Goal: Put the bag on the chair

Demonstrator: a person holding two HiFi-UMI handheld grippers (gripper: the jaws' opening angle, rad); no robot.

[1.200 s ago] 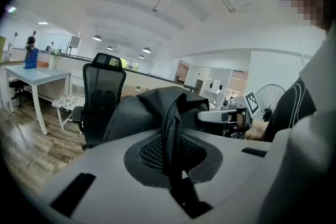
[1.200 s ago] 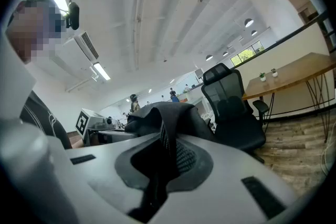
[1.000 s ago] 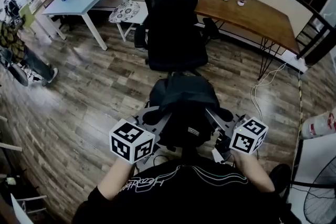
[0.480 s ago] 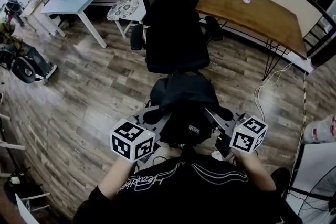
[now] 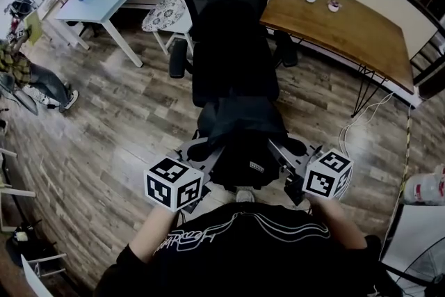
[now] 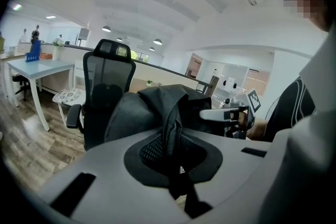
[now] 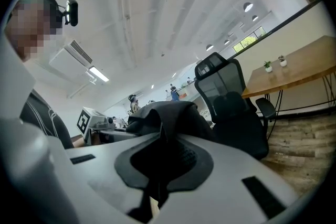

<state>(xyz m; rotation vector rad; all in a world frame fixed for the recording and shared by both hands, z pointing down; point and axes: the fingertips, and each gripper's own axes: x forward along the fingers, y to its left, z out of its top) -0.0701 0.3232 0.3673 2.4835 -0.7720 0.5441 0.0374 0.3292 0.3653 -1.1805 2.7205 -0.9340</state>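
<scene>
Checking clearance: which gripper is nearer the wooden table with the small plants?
Right. The right gripper grips the bag on the side facing the wooden table; the left gripper is beyond the bag, farther off.

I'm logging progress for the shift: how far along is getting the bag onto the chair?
Done: the black bag is picked up, clamped on one side by the left gripper and on the other by the right gripper. In hand: it is held just in front of the black office chair, not on it. Left: bring it over the seat, lower it, and open both grippers.
</scene>
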